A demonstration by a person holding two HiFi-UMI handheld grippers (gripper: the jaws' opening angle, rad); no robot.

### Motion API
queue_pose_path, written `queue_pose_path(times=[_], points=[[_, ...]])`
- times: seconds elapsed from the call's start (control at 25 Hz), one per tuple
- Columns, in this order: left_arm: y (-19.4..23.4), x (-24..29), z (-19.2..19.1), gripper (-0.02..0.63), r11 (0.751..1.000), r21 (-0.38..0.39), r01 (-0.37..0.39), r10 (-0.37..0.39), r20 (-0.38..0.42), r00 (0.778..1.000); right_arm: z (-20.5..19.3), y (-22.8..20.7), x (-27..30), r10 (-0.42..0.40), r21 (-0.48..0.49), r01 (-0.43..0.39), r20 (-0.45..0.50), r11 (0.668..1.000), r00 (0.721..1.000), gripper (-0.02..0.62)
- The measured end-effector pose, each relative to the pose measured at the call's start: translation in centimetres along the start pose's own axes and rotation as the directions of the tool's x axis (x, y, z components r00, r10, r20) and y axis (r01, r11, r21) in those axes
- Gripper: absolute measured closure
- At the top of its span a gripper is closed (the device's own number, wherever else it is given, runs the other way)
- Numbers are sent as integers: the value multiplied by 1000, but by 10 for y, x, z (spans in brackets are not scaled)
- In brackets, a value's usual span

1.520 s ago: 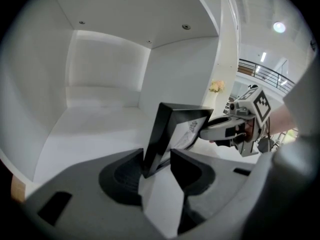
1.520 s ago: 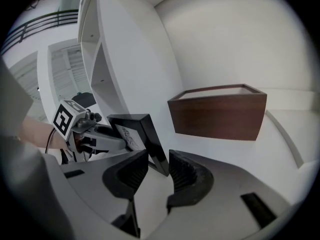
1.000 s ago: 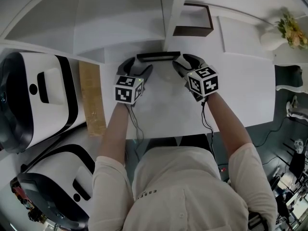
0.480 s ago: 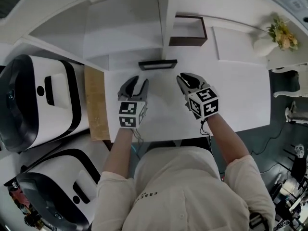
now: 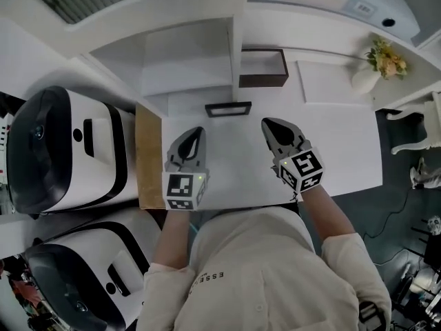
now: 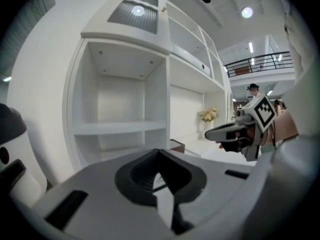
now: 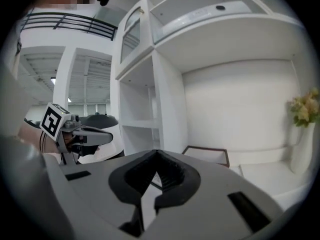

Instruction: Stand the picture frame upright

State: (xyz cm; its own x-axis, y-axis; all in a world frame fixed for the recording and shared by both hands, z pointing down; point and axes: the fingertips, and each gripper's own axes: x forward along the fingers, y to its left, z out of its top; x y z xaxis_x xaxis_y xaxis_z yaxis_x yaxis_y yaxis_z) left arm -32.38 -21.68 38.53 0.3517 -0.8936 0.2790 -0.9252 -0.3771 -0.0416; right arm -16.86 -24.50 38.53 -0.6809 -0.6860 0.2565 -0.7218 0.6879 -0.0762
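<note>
The small black picture frame (image 5: 228, 109) stands on edge on the white table (image 5: 344, 136), in front of the shelf unit. Neither gripper touches it. My left gripper (image 5: 195, 133) hovers nearer the person, to the frame's left. Its jaws have just been closing, and it is now shut with nothing between them. My right gripper (image 5: 271, 124) hovers to the frame's right and has likewise just closed, empty. In the left gripper view the shut jaws (image 6: 159, 156) fill the foreground, with the right gripper (image 6: 222, 132) beyond. The right gripper view shows its shut jaws (image 7: 156, 156) and the left gripper (image 7: 102, 133).
A white shelf unit (image 5: 186, 54) rises behind the frame. A brown-rimmed tray or frame (image 5: 263, 68) lies flat beside it. A vase of flowers (image 5: 375, 64) stands far right. A wooden board (image 5: 148, 154) and two large white-and-black machines (image 5: 62, 147) lie left.
Both grippers let go of the black frame's ends, drew back toward the person and rose, and their jaws went from open to shut. The frame stayed standing.
</note>
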Motion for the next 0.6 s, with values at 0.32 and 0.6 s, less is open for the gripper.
queue_pose_path(times=[0.32, 0.6], points=[[-8, -33, 50, 604, 999, -8, 35, -35, 104, 994, 55, 8, -27, -26, -83, 39, 155, 996, 988, 580], [-8, -48, 63, 604, 998, -51, 31, -23, 149, 989, 59, 20, -32, -10, -54, 20, 178, 998, 984, 581]])
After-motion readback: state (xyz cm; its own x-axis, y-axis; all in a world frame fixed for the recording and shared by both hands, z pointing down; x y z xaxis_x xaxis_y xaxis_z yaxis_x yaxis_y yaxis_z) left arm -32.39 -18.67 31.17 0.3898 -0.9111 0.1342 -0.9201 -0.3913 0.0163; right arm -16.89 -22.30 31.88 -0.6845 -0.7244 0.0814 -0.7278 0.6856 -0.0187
